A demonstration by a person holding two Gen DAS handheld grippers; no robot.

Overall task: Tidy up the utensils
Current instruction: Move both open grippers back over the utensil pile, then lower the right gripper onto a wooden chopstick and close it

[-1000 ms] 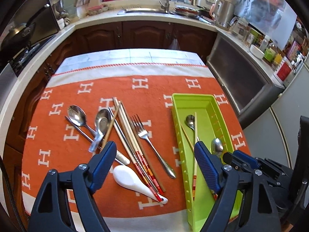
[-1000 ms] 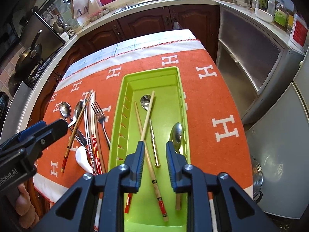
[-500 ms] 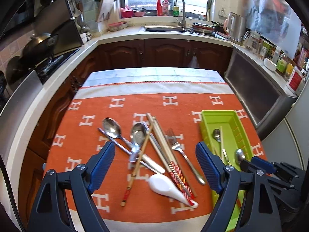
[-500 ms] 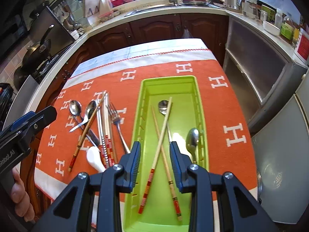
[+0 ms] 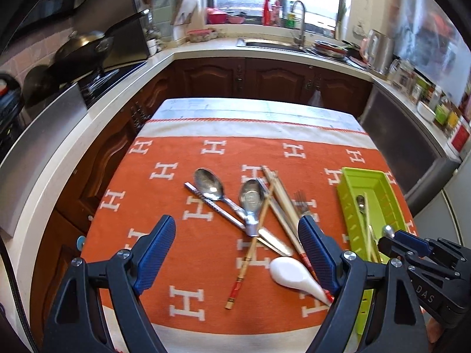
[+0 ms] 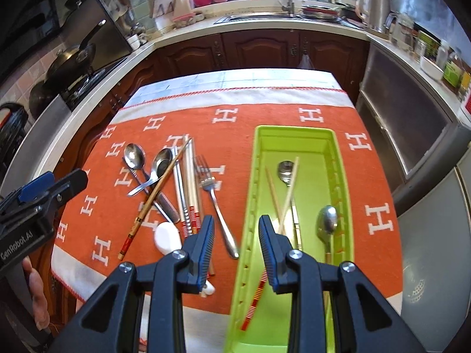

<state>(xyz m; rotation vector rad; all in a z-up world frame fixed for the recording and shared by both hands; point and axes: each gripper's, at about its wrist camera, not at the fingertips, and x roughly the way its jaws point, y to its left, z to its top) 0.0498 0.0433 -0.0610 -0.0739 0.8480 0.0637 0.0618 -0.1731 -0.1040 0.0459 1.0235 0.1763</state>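
The left gripper (image 5: 237,253) hangs over the loose utensils, jaws spread wide with nothing between them. The right gripper (image 6: 237,248) straddles the tray's left wall; its jaws have just been opening and are released, gripping nothing. The tray (image 6: 343,176) lies lengthwise near the right edge of the surface (image 6: 235,83), holding two chopsticks (image 6: 290,189) crossed over a spoon (image 6: 285,169) and a second spoon (image 6: 326,222). The pile (image 6: 176,188) of spoons, chopsticks, a fork and a white spoon (image 5: 290,272) lies left of centre. Bare cloth (image 5: 250,150) remains along the far edge and the left edge. Both grippers hide the near edge, the tray's near end and the white spoon's handle.
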